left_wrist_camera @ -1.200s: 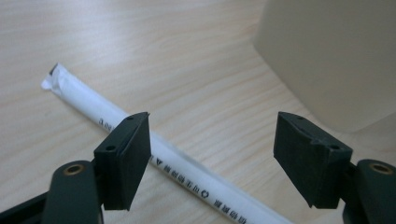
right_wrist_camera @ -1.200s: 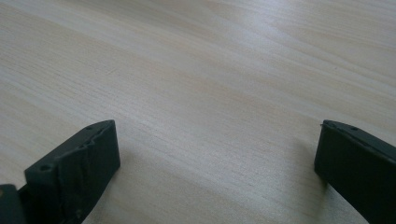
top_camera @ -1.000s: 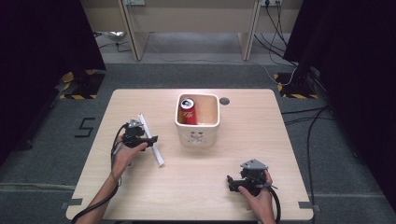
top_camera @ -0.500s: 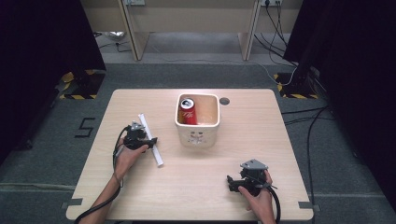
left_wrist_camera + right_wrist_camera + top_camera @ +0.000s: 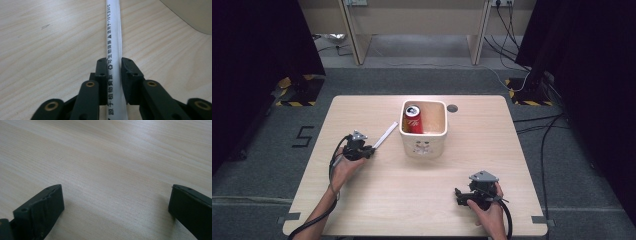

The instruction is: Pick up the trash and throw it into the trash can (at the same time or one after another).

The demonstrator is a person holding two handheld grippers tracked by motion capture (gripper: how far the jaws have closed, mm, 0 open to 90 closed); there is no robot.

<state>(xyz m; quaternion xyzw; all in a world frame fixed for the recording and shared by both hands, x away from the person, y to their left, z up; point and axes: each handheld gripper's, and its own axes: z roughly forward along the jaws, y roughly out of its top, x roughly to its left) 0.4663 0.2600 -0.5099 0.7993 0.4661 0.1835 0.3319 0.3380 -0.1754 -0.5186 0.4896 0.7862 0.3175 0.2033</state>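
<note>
1. high view: your left gripper [image 5: 371, 148] sits toward the left side of the desk [image 5: 362, 200], about midway between its near and far edges. it has hold of the near end of the white wrapped straw [image 5: 384, 135], which runs off toward the white bin [image 5: 424, 145] at the middle of the far half. the straw's far tip lies just beside the bin's left wall, and whether they touch is hard to tell from this height. a red can [image 5: 413, 120] is already inside the bin, against its left wall. your right gripper [image 5: 460, 196] rests near the near right corner.

2. left gripper view: the jaws have just been closing and are now narrow, pinching the straw [image 5: 113, 42] between the pads. the straw looks to lie flat on the desk [image 5: 50, 50], so i judge the grasp made but the lift not begun. the bin's wall [image 5: 195, 15] shows at the far right.

3. right gripper view: the right gripper [image 5: 116, 200] stands wide over bare desk [image 5: 112, 157], with nothing between its jaws.

4. progress: the can is binned and the straw is gripped. what looks left is lifting it, carrying it over the rim and letting go.
</note>
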